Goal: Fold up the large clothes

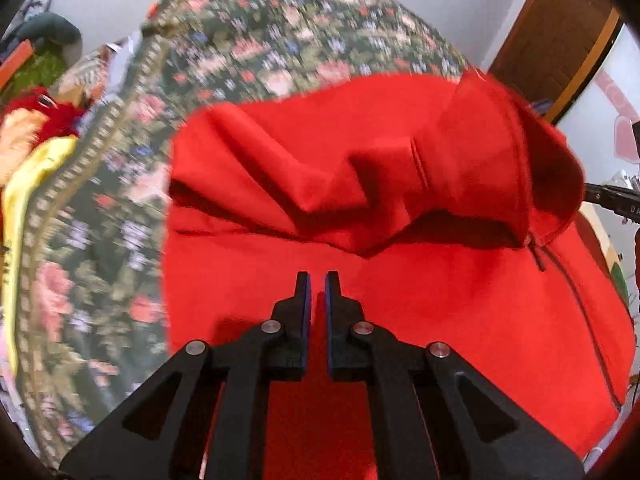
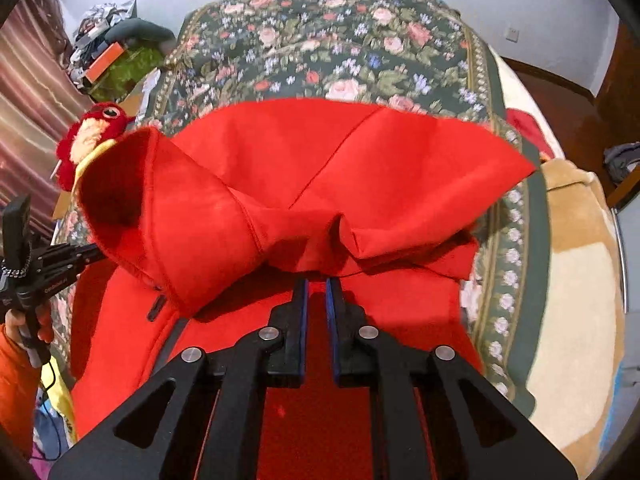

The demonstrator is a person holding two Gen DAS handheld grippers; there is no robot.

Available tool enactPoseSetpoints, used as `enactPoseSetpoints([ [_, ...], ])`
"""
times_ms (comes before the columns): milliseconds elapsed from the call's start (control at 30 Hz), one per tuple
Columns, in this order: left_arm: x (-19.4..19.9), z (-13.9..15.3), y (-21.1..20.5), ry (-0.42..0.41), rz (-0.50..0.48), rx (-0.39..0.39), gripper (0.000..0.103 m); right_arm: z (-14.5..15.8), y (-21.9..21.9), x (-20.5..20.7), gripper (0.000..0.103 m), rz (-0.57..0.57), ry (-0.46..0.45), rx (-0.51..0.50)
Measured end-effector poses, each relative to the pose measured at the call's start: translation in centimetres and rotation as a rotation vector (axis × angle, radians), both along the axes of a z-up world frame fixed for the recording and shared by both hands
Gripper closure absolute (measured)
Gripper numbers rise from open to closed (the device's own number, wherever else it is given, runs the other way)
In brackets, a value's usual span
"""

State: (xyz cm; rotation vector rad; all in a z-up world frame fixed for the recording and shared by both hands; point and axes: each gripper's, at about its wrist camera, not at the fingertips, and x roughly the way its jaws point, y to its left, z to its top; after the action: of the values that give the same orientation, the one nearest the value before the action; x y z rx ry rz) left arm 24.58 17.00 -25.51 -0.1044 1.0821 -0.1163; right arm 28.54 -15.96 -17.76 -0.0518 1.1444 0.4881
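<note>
Risk of slippage: red hooded garment (image 1: 400, 320) lies on the floral bedspread (image 1: 280, 32), hood (image 2: 132, 196) bunched mid-fold. Left gripper (image 1: 318, 284) and right gripper (image 2: 317, 290), jaws narrow and holding nothing, may snag loose folds.

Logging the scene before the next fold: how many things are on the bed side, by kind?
Red zip hoodie: 1
Floral bedspread: 1
Red plush toy: 1
Yellow cloth: 1
Gripper: 2, left and right
Total: 6
</note>
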Motion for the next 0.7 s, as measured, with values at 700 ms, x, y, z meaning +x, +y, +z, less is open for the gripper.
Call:
enactPoseSetpoints([
  [700, 13.5, 1.4, -2.2, -0.023, -0.083, -0.219, 0.068, -1.2, 5.6, 8.9, 0.058, -0.055, 0.107, 0.161],
])
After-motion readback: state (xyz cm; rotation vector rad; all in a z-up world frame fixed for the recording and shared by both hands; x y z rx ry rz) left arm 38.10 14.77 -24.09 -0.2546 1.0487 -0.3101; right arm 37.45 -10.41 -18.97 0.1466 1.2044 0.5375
